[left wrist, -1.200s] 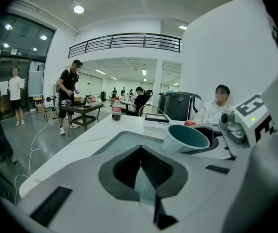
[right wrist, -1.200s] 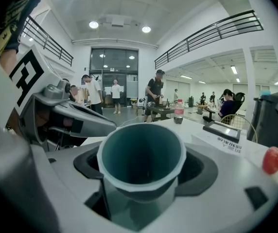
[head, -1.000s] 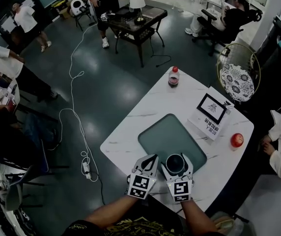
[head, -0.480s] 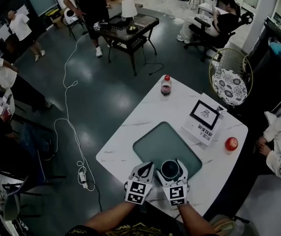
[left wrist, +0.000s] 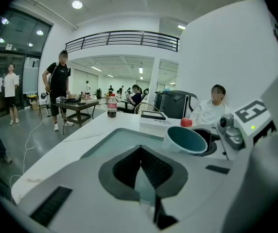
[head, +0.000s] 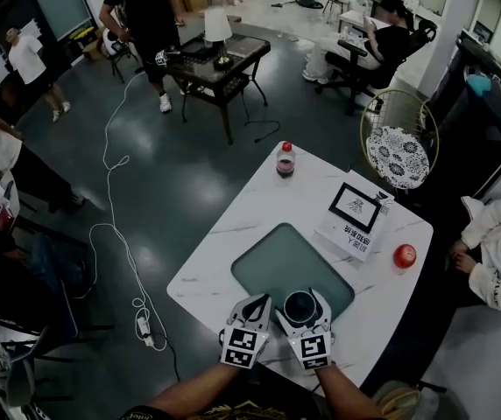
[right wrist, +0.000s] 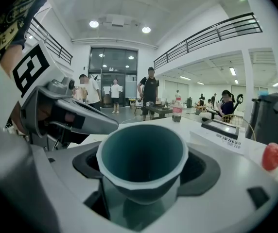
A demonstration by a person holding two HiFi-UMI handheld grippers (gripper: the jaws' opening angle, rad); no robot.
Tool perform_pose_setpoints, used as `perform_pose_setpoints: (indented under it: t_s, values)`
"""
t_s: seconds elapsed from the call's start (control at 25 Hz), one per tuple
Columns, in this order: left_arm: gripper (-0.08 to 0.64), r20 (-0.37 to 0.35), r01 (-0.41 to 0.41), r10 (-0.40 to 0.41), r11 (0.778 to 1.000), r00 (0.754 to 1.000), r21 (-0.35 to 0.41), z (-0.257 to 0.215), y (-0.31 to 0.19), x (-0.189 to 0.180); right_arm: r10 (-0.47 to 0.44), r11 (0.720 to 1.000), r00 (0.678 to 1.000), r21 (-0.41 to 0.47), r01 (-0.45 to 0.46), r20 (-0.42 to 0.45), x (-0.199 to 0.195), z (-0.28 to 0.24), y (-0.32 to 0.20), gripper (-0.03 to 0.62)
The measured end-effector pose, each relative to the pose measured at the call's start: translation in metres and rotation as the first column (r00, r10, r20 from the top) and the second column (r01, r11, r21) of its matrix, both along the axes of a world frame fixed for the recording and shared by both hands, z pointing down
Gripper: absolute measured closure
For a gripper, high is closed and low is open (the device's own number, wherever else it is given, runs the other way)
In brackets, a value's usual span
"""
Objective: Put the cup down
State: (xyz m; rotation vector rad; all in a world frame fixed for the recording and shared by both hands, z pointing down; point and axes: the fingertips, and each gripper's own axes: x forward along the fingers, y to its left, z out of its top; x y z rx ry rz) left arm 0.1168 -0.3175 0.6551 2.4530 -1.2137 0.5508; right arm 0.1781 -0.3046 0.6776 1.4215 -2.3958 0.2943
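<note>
Head view: the teal cup (head: 301, 305) sat mouth-up between the right gripper's (head: 303, 298) jaws, over the near edge of the green mat (head: 272, 256) on the white table (head: 224, 243). The left gripper (head: 258, 300) hung just beside it, jaws together on nothing.

Left gripper view: its own tips (left wrist: 140, 150) met in a closed V, and the cup (left wrist: 185, 141) was off to their right, rim tipped a bit toward this camera.

Right gripper view: the jaws stood wide and clamped the cup (right wrist: 141, 154) from both sides. I couldn't tell whether its base touched the mat. My guess is it needs to go straight down, then get leveled.
</note>
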Motion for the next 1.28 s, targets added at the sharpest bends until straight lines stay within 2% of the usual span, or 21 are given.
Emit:
perform_pose_setpoints:
  t_s: [0.68,1.28]
  values:
    - [0.55,-0.019,-0.027,0.028,0.998,0.999,0.051,-0.025,0.013,-0.005,0.018,0.998,0.999,-0.062,-0.016,0.03,0.001,-0.001,0.014,0.141]
    - [0.55,-0.052,-0.014,0.021,0.991,0.998,0.133,-0.068,0.032,-0.025,0.165,0.986,0.986,0.009,-0.165,0.027,0.019,-0.042,0.053,0.141]
